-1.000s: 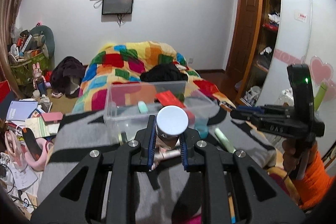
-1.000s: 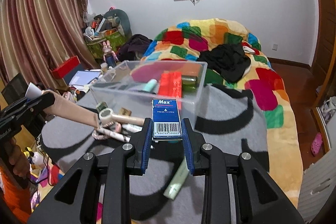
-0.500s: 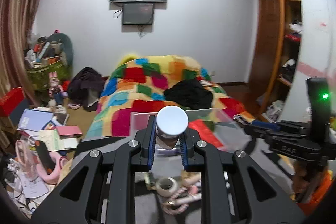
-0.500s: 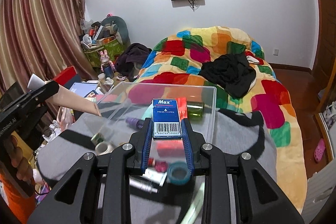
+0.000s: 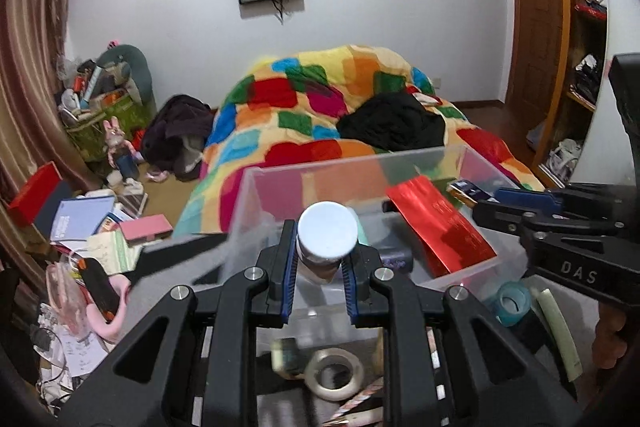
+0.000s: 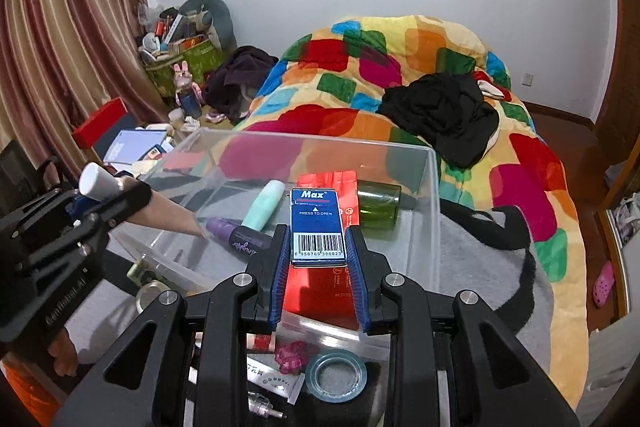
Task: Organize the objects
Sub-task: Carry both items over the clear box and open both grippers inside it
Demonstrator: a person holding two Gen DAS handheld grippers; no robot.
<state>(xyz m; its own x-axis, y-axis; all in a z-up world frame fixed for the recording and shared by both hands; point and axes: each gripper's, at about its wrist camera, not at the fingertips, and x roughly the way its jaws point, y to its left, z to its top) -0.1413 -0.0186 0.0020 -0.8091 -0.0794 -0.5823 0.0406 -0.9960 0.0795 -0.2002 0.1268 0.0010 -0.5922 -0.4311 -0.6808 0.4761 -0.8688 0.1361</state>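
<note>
Tube (image 5: 327,247) body hidden, perhaps cosmetic

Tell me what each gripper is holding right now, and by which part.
Left gripper grips a white-capped tube just below its cap. Right gripper clamps the blue Max box by its long sides, at the barcode end.

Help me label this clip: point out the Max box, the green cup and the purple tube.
Max box (image 6: 317,223), right wrist view, blue front face.
Green cup (image 6: 378,205), right wrist view, its side.
Purple tube (image 6: 236,237), right wrist view, its body.
</note>
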